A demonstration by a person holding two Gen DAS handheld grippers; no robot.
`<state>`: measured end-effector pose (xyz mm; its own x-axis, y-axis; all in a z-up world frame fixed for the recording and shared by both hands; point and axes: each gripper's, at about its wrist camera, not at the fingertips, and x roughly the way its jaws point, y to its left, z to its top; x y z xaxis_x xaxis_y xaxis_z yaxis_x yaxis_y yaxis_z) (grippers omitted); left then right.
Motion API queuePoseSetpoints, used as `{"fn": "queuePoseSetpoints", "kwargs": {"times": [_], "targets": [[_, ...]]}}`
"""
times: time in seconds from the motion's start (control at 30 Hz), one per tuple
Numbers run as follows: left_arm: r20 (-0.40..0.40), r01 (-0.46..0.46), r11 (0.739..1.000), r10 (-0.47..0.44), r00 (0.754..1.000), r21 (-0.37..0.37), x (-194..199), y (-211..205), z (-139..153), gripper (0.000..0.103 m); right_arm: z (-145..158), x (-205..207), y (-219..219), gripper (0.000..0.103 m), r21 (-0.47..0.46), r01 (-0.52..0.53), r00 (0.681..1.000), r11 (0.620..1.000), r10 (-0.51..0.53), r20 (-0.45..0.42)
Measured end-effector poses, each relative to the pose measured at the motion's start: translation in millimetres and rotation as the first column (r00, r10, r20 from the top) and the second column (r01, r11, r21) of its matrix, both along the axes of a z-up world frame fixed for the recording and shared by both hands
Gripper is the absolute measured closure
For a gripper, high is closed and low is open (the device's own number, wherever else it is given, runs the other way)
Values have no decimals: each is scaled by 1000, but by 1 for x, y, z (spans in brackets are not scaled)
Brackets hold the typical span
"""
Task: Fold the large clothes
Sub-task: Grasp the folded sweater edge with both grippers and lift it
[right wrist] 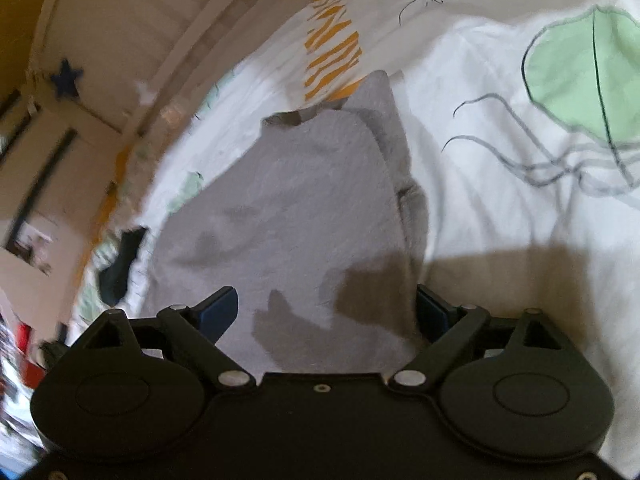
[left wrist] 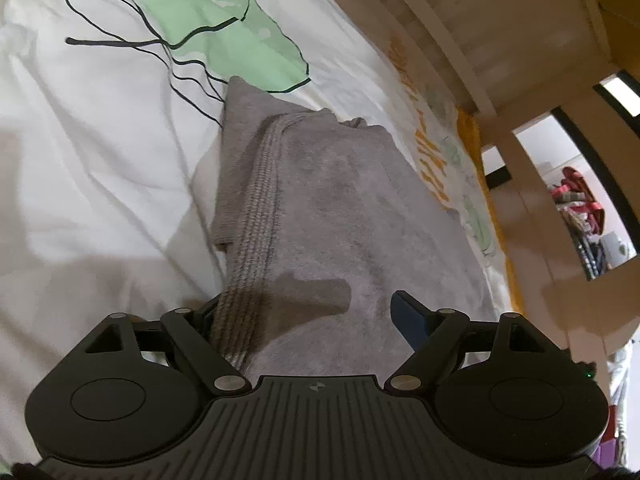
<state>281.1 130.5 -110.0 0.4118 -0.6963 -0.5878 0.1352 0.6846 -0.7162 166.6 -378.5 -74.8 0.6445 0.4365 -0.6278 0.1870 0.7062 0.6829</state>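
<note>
Tongs both wide: left tongs [left wrist: 308, 316] gape over the grey garment [left wrist: 320, 200], clamping nothing; right tongs [right wrist: 328, 312] are just as wide, also empty, cloth showing between the fingers but no pad pressing it. Garment lies on the bed [left wrist: 100, 160], on a white cover with green leaf prints, already doubled into a long narrow stack running away from both cameras, close to the wooden frame [left wrist: 460, 40] on one side. Looks like soft fleecy knit, limp, fairly thick, light for its bulk; it should drape and sag from any single pinch, and stacked layers may slide apart, so judged best taken at the near corners or along the ribbed band [left wrist: 256, 208], pinching all layers at once. Ribbed hem is firmer and less likely to slip from the pads. Hard to read: near edge of the garment is hidden under both tong bodies, so corner positions are unknown. Layer count can't be told. Left finger of left tongs is partly behind the band. Right wrist view is motion-blurred at its left edge; dark object [right wrist: 120, 264] there is unidentifiable. Shadows cover the near cloth.
</note>
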Motion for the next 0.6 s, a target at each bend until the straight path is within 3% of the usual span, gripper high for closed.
{"fn": "queuePoseSetpoints", "kwargs": {"times": [0.07, 0.17, 0.23, 0.27, 0.3, 0.33, 0.43, 0.6], "targets": [[15, 3, 1000, -3, 1000, -20, 4, -4, -2, 22, -5, -1, 2, 9, 44, 10, 1000, 999, -11, 28], [41, 8, 999, -6, 999, -38, 9, -12, -5, 23, -9, 4, 7, 14, 37, 8, 998, 999, -10, 55], [62, -5, 1000, 7, 998, -31, 9, -15, -4, 29, -11, 8, 10, 37, 27, 15, 998, 1000, -17, 67], [65, -16, 1000, 17, 998, -25, 7, -15, -3, 45, -13, 10, 11, 45, 30, 18, 998, 999, -20, 65], [64, -28, 1000, 29, 998, -12, 5, -14, -3, 59, -17, 11, 12, 60, 34, 23, 998, 999, -25, 53], [62, -30, 1000, 31, 998, -8, 5, -12, -4, 79, -20, 11, 13, 71, 22, 35, 999, 999, -36, 39], [32, -39, 997, 41, 999, -68, 0, -6, -6, 83, -19, 9, 17, 79, -19, 38, 998, 999, -37, 43], [27, -52, 996, 54, 998, -75, -14, 4, 10, 88, -4, -1, 23, 82, -66, 76, 997, 995, -74, 30]]}}
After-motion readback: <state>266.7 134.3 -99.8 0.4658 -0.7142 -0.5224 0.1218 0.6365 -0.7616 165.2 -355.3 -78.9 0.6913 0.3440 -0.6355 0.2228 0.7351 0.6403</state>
